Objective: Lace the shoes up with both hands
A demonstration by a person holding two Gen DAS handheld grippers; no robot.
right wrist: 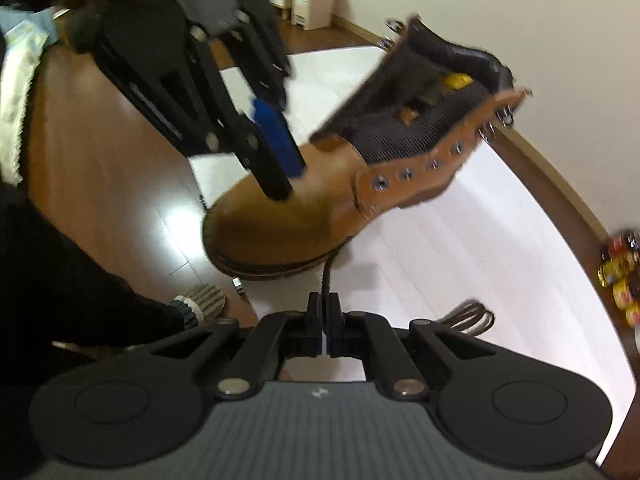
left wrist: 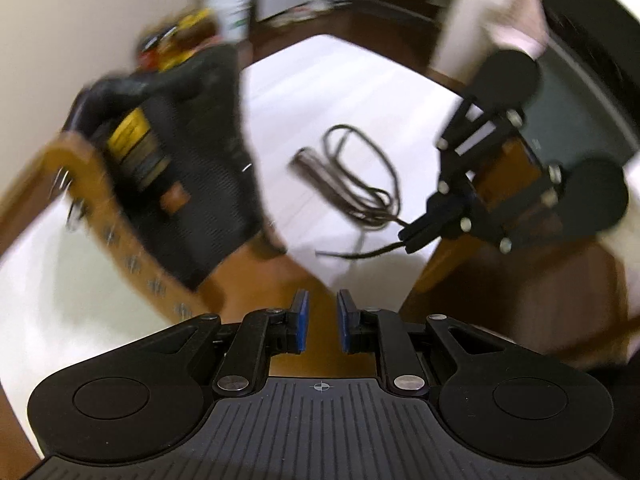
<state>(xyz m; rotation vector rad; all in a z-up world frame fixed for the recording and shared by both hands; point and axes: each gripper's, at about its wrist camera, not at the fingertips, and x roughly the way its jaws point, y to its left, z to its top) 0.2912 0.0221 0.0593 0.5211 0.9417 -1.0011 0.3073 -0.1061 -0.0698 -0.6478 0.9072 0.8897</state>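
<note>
A tan boot (right wrist: 288,224) with a black tongue and open eyelet flaps lies on the white table (right wrist: 480,240); it is blurred at the left in the left wrist view (left wrist: 172,184). My right gripper (right wrist: 325,312) is shut on a dark brown lace (right wrist: 326,276) that runs up to the boot's toe. The rest of the lace lies coiled (left wrist: 356,176) on the table. My left gripper (left wrist: 323,320) is open with nothing between its blue pads. Its fingers (right wrist: 272,176) hover just over the boot's toe. The right gripper (left wrist: 416,236) shows in the left wrist view, pinching the lace end.
Several small bottles (right wrist: 620,276) stand near the table's far right edge. A white bin (right wrist: 314,0) stands on the wooden floor beyond. A person's slippered foot (right wrist: 204,300) is beside the table, and a hand (left wrist: 524,28) holds the right gripper.
</note>
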